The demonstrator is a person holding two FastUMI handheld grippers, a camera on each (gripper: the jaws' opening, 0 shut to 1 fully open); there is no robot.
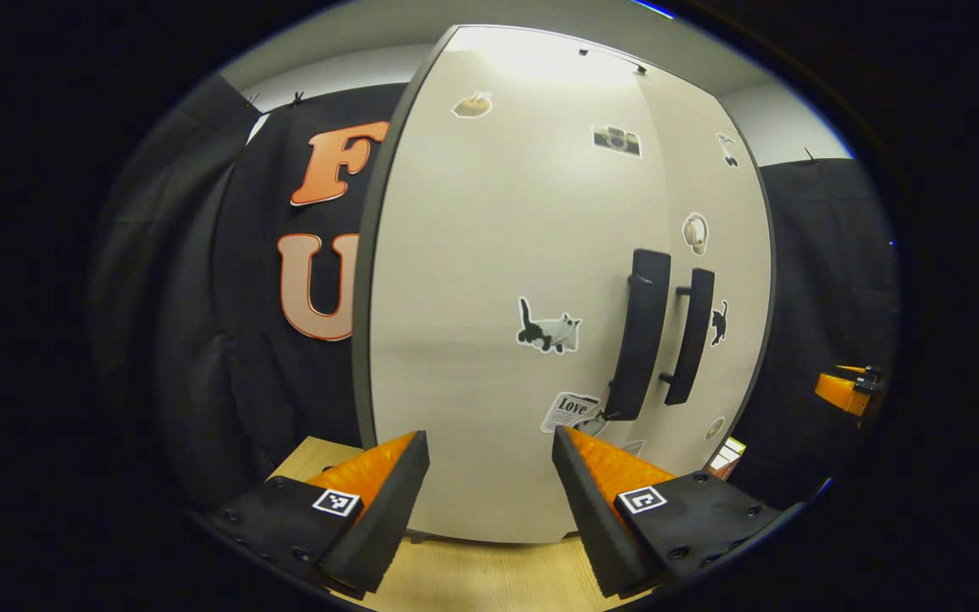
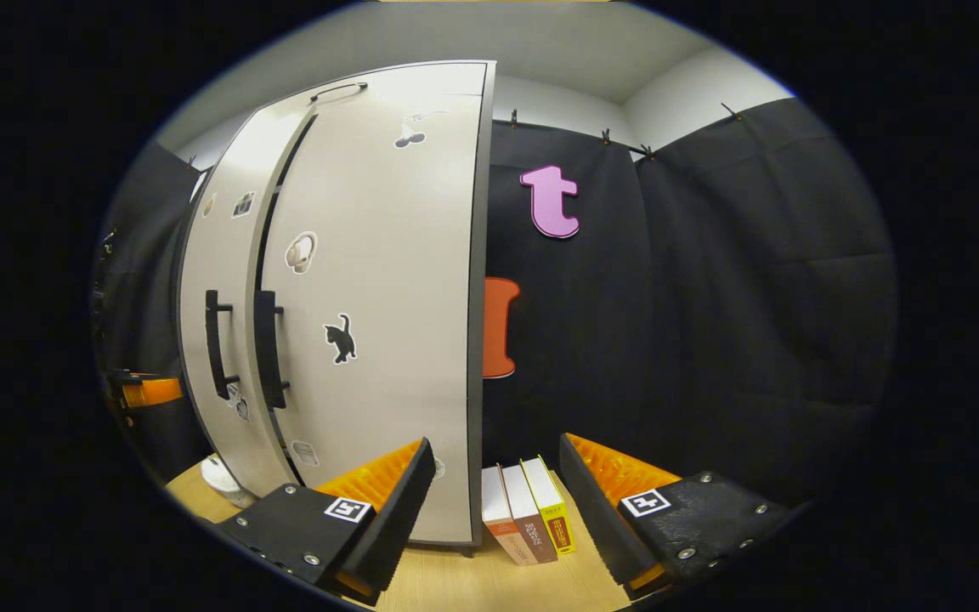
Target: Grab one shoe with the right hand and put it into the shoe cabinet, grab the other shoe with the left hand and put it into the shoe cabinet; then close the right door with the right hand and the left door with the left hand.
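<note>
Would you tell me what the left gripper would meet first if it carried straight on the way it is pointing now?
Most likely the left door of the shoe cabinet: its pale front lies directly ahead of the open left gripper. How near the door is cannot be judged.

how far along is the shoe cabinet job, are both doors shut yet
Nearly finished, by the look of it. Both doors of the shoe cabinet look shut: the left door and right door meet at a thin seam, with their handles side by side. No shoes are visible outside, so they are presumably inside. The left claw and right claw are open and hold nothing. Little seems left beyond backing off.
</note>
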